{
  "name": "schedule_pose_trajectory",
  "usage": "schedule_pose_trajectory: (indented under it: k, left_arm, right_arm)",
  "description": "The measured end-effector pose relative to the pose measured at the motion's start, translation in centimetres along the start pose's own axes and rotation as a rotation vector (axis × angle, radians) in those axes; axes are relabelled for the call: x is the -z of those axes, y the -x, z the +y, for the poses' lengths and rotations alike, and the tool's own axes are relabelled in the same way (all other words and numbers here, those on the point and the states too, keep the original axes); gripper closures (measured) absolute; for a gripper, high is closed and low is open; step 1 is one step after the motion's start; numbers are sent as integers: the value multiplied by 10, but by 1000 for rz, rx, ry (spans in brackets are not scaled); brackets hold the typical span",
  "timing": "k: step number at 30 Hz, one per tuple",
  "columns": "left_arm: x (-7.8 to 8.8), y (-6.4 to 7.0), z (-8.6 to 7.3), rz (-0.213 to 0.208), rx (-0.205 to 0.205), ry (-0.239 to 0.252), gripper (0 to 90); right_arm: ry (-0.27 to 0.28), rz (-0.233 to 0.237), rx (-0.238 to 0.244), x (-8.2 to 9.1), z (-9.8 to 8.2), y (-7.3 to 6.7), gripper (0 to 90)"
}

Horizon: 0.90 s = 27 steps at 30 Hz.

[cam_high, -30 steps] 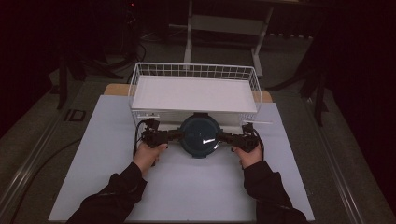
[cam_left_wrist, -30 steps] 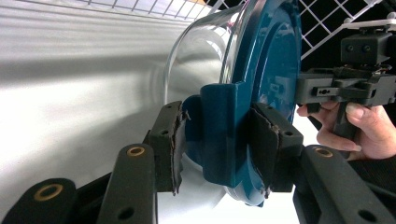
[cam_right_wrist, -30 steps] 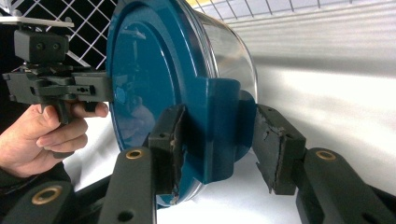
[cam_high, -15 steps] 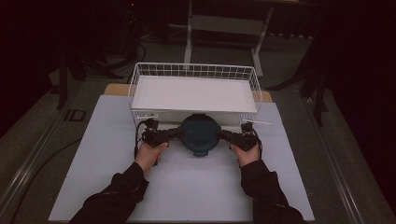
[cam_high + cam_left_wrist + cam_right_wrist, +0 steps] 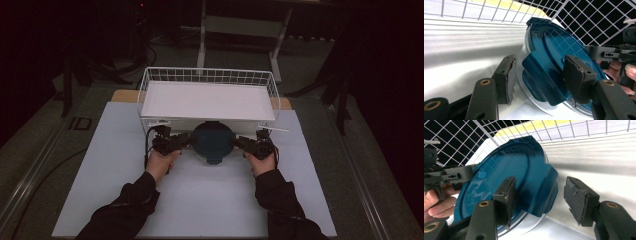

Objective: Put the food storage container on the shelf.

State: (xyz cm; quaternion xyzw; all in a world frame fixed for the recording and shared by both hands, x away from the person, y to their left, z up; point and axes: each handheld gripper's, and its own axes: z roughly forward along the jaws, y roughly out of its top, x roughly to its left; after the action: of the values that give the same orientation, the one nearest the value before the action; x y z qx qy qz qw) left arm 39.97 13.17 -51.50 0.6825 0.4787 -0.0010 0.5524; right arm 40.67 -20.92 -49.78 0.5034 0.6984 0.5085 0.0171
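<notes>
1. Dark room; pale blue table mat (image 5: 200, 200) bearing a white wire basket (image 5: 207, 80).
2. Left gripper (image 5: 186, 141): jaws just opening, part open, astride the lid's clip, pads clear.
3. Round teal plastic lid (image 5: 212, 140) stands tilted against the basket front.
4. Right gripper (image 5: 240, 142): jaws just opening, wide, gripping nothing.

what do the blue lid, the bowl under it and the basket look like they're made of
Lid: probably plastic, teal and glossy; it mirrors the basket grid and has moulded clip flaps.
Bowl: clear, either glass or hard plastic; its see-through rim shows below the lid.
Basket: thin metal wire, seemingly coated white, in an open grid.
</notes>
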Motion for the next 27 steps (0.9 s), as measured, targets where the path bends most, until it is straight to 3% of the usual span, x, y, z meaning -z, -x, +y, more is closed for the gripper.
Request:
schedule_pose_trajectory:
  k: [1,3,8,11,14,16,18,19,24,27]
  left_arm:
    - [1,1,0,1,-17,1,447]
    - [3,3,-2,-4,5,18,397]
    - [8,8,-7,-43,-30,16,275]
    - [14,13,-12,-65,-55,4,167]
    - [21,21,-15,-79,-71,-9,106]
    - [24,25,-16,-82,-92,-38,5]
    - [27,28,-17,-100,-96,-49,6]
    - [32,34,-18,-112,-124,-62,6]
    - [48,48,-22,-101,-178,-63,6]
    - [51,51,-23,-104,-182,-61,6]
  right_arm:
    - [-2,-2,1,0,0,-1,427]
    - [-3,-13,19,1,0,-3,426]
    - [-2,-13,24,4,-2,-5,413]
    - [-4,-4,17,11,-3,-8,409]
    - [-3,-9,55,16,-3,-13,410]
    - [-1,-1,70,20,-4,-17,412]
    - [-1,8,82,24,-5,-21,419]
    - [-3,11,86,27,-7,-24,424]
    - [-6,51,121,38,-13,-35,492]
    - [-6,57,128,41,-14,-38,501]
